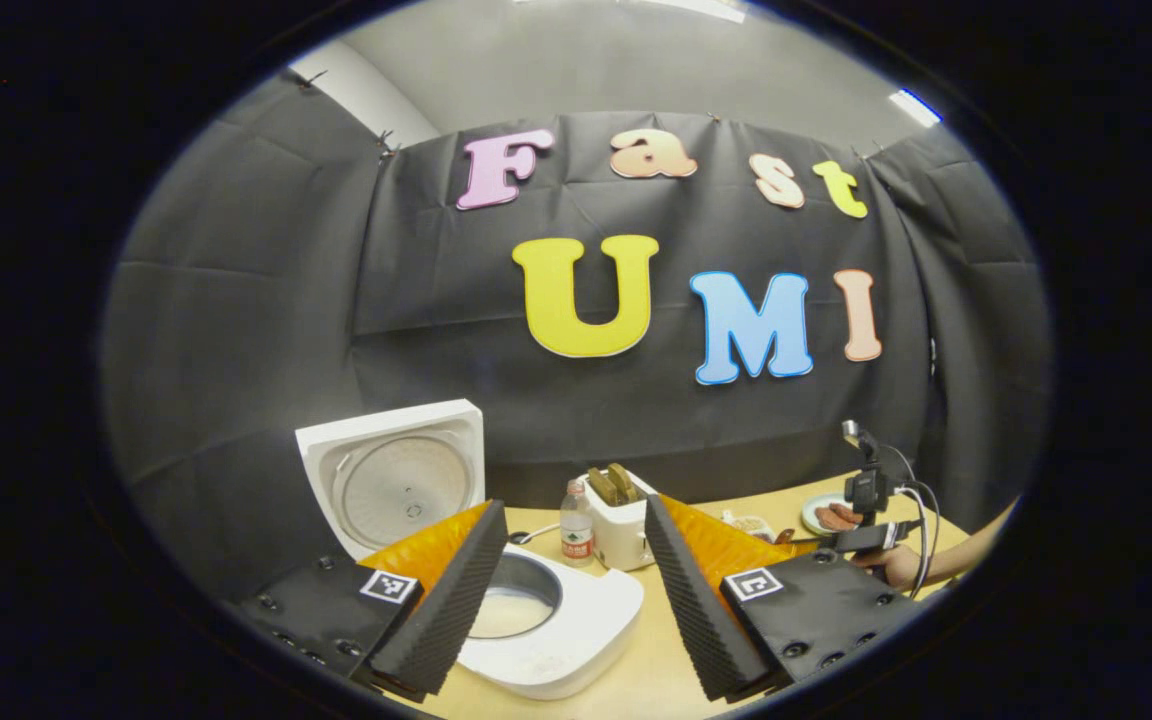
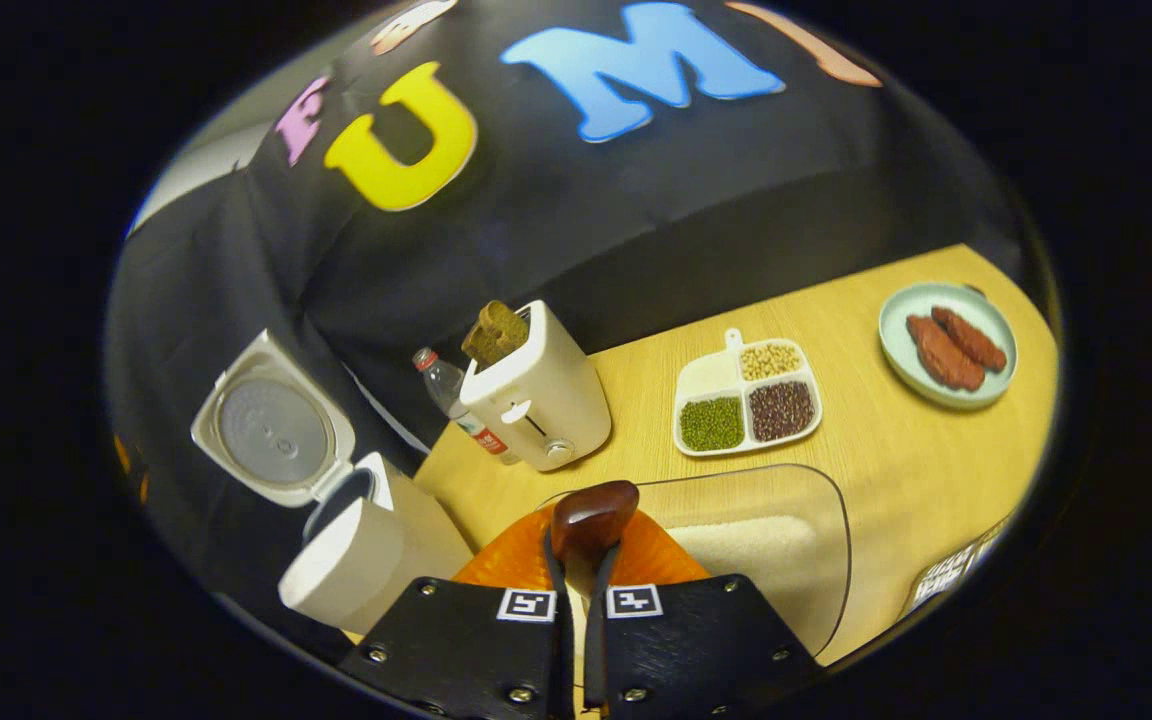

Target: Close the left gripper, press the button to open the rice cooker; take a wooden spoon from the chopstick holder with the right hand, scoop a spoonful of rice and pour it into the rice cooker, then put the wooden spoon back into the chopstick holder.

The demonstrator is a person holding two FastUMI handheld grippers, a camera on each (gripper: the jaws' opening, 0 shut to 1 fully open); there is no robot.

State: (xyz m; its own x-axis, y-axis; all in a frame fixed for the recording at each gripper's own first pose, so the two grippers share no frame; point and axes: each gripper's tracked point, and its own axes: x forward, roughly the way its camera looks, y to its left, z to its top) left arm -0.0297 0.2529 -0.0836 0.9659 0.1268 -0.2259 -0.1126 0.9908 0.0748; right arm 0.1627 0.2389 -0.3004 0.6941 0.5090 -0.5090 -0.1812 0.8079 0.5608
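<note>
- A white toaster (image 2: 539, 405) stands on the wooden table (image 2: 896, 460) with brown toast (image 2: 496, 333) sticking out of its slot.
- A plastic water bottle (image 2: 451, 400) stands just beside the toaster.
- A divided white tray (image 2: 746, 398) holds green, dark red and pale beans.
- A pale green plate (image 2: 948, 345) carries two sausages (image 2: 954, 347).

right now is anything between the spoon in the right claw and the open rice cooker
Nothing visible blocks it. The right claw holds the wooden spoon over the rice container; the rice cooker sits to its left, lid up, with the toaster farther back.
</note>
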